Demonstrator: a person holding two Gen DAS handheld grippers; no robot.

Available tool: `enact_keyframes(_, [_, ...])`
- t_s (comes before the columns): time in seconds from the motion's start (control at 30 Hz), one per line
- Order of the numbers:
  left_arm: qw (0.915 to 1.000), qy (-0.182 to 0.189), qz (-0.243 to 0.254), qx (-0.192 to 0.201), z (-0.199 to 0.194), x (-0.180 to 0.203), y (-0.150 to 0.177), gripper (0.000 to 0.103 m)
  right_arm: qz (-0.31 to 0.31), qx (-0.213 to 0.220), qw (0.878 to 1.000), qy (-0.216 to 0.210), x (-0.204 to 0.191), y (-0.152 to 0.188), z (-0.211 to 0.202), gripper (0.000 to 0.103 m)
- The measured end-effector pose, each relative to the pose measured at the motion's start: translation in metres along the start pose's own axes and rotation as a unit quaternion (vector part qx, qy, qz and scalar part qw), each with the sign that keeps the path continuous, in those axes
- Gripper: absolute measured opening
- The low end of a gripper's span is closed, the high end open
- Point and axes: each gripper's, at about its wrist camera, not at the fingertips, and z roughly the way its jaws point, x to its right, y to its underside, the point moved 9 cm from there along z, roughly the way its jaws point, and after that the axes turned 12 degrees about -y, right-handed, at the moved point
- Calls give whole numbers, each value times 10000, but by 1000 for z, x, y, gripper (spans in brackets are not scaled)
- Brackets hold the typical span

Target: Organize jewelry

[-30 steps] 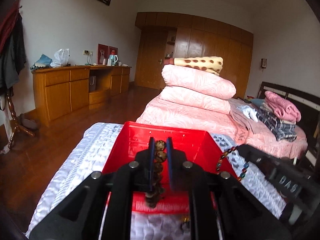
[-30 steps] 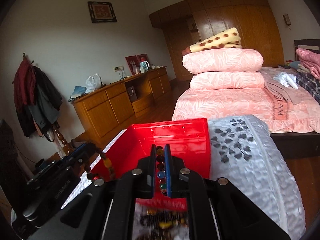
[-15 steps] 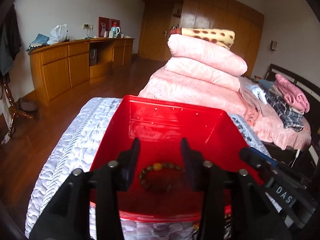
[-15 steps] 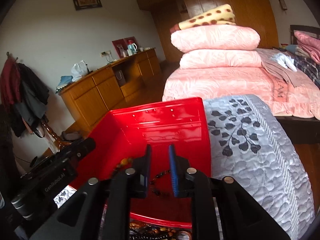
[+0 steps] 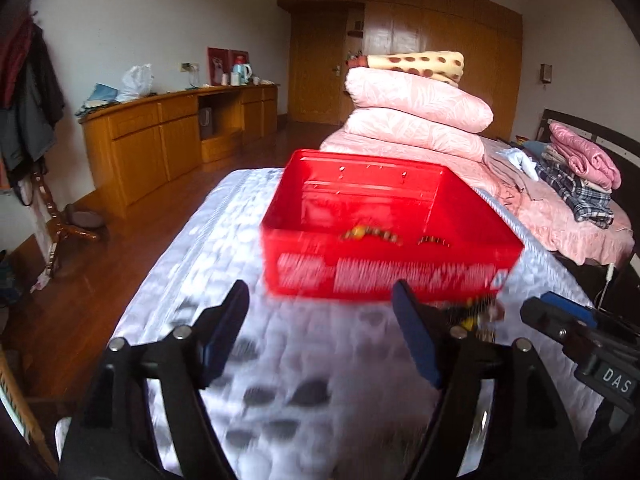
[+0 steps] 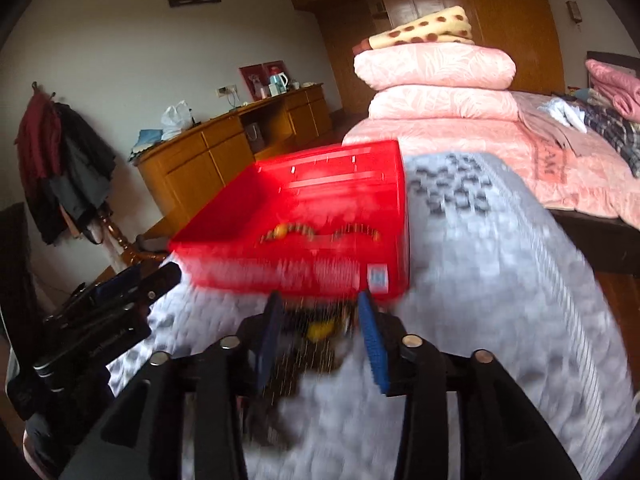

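Note:
A red plastic bin [image 5: 384, 276] [image 6: 296, 264] sits on a grey-white quilted mattress [image 5: 224, 240] [image 6: 500, 272]. Two bead bracelets lie inside it: an amber one [image 5: 370, 234] [image 6: 286, 231] and a darker one [image 5: 434, 241] [image 6: 356, 232]. A blurred pile of beaded jewelry [image 6: 320, 330] [image 5: 478, 312] lies on the quilt just in front of the bin. My left gripper [image 5: 320, 304] is short of the bin, jaws opening, nothing between them. My right gripper [image 6: 318, 312] hangs over the pile, jaws opening, the beads between them but not pinched.
A pink bed with stacked pillows [image 5: 416, 120] and folded clothes [image 5: 580, 176] lies beyond the bin. A wooden sideboard [image 5: 168, 136] runs along the left wall over wood floor [image 5: 80, 280]. Coats hang on a stand [image 6: 60, 168] at the left.
Both grippers let their bracelets drop into the red bin, then opened and drew back and down from over the bin to the quilt in front of it.

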Motion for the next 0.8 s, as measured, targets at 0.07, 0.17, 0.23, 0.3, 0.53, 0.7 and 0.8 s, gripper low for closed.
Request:
enact_keyframes(0.07, [10000,-26,-26,84,-11,-5,13,74,10,-51,10000,36,-2,15,-4,42])
enact_keyframes(0.17, [9996,-50,-151,231,-26,-14,28,74,144,9,9999,-82,-4,31,-9,42])
enact_keyframes(0.23, [9997,33,-133,223,-34,-14,37,74,117,-64,9999,-104,-6,38,-8,42])
enact_keyframes(0.3, [9996,99,-83,237,-41,-14,46,74,57,-117,9999,-75,-8,43,-7,42])
enact_keyframes(0.53, [9998,136,147,2,-41,-2,80,79,26,-96,9999,25,-7,53,-15,42])
enact_keyframes(0.7, [9997,150,176,-82,-40,7,89,79,63,-67,9999,50,-4,54,-20,42])
enact_keyframes(0.8, [9995,148,179,-216,-34,10,96,78,80,-77,9999,48,-2,55,-21,42])
